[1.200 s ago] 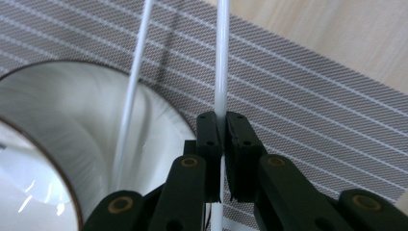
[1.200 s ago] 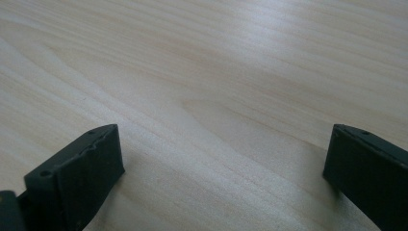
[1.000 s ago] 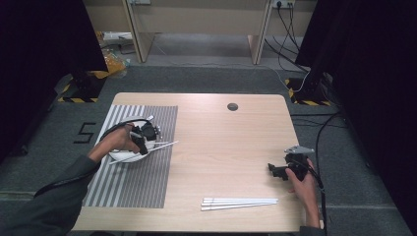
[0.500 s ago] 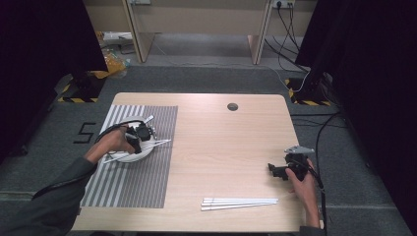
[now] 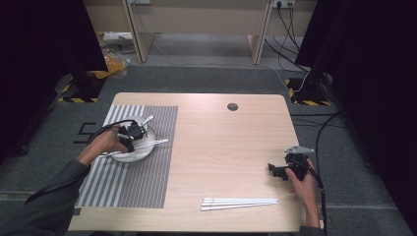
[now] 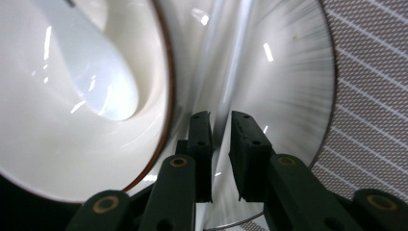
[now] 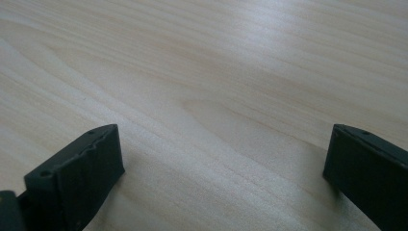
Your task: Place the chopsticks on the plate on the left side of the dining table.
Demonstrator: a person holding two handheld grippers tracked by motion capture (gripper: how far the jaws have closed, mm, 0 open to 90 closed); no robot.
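**Left gripper over plate, jaws just parting; right gripper idle on table**

Left hand in from bottom left, forearm angled up and right across striped mat, wrist bent so left gripper sits over plate. Cable looped from gripper back over hand. In left gripper view, left gripper pointed down at plate, jaws with a narrow gap only, just been opening; pale chopsticks running away from the tips, blurred, lined up with the gap. Pads pressing or not: cannot tell. Bowl just left of jaws, on plate, white spoon lying inside it.

High view: chopsticks lying across plate, tips out past right rim over mat. Spoon handle sticking up-right past gripper. Plate on upper part of mat, left side of table.

Right hand in from bottom right, wrist straight, right gripper low at right table edge, pointing left across the wood. In right gripper view, jaws wide apart, nothing between them, bare table below.

Second chopsticks bundle flat near front edge, left of right hand, apart from it. Dark round hole near far edge of table.
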